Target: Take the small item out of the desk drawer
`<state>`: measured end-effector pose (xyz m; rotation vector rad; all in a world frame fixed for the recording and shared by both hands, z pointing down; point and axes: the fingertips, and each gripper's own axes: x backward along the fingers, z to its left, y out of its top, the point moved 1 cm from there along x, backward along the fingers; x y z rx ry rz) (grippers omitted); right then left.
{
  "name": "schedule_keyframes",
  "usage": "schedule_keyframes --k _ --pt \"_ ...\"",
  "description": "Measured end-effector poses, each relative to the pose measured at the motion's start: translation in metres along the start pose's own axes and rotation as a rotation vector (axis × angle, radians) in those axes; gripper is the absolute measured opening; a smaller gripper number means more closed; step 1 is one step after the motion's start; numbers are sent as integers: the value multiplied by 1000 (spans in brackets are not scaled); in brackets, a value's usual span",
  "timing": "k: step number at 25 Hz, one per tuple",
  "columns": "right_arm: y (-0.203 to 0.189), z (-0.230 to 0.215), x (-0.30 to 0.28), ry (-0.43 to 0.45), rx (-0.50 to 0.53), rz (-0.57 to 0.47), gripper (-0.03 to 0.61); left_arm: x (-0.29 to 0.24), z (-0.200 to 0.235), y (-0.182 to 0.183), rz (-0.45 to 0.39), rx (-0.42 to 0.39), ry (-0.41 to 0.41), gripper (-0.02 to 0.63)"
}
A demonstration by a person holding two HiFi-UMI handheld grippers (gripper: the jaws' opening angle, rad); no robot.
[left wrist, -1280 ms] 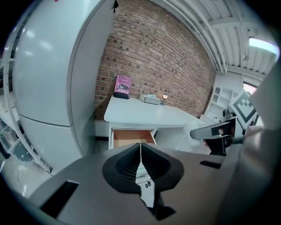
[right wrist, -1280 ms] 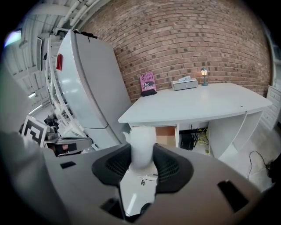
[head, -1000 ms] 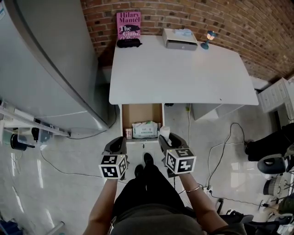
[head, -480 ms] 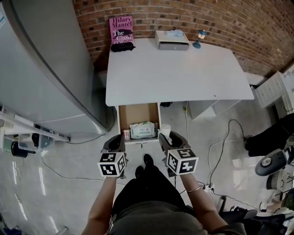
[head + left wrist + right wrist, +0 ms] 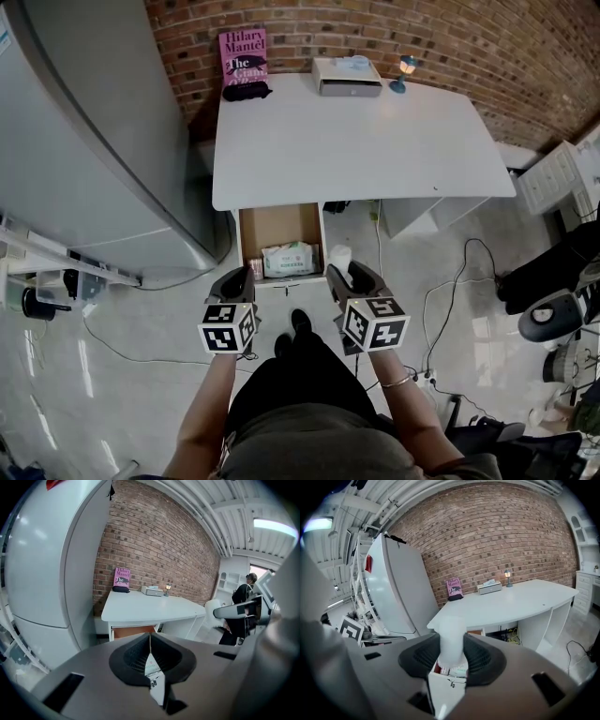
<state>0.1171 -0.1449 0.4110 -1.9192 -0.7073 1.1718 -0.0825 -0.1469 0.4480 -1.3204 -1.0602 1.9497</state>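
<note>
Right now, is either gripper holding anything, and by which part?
The right gripper holds a small white item, clamped by its lower sides, top sticking out. The left gripper is shut, empty.

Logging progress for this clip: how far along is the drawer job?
Done: the drawer stands open. In hand: the right gripper is shut on a small white bottle, seemingly just outside the drawer's right side. Left: setting it down somewhere; the left gripper is shut and empty.

Your head camera looks steeply down on the white desk and open drawer. Both gripper cameras sit low, facing the same desk and brick wall, seemingly from nearby.
</note>
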Motion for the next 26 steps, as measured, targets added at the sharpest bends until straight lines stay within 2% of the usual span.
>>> schedule_keyframes --k 26 --pt "-10 -2 2 -12 -4 8 161 5 -1 -9 5 4 12 25"
